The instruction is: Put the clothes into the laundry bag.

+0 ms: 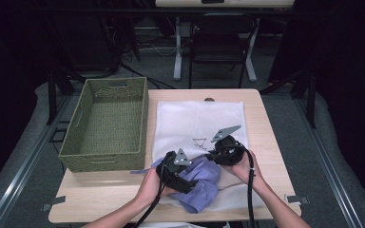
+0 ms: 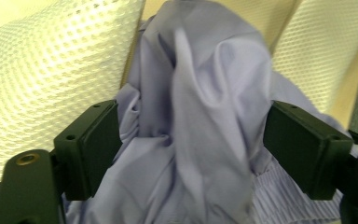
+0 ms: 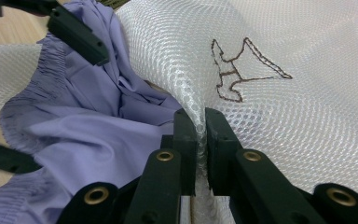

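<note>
- Looking down from the high view, the lilac garment [image 1: 200, 183] lies bunched at the near edge of the white mesh bag [image 1: 197, 121] on the wooden counter [image 1: 261, 137], between both hands.
- A woven olive basket [image 1: 105, 124], rectangular with handle slots, sits left of the bag.
- The left claw [image 2: 193, 144] view adds the smooth, softly creased cloth standing between pads held apart, neither visibly pressing.
- The right claw [image 3: 201, 140] view shows its jaws clamped together on a fold of honeycomb mesh, beside a brown stitched outline figure [image 3: 240, 70] and the garment's ribbed, gathered hem.
</note>
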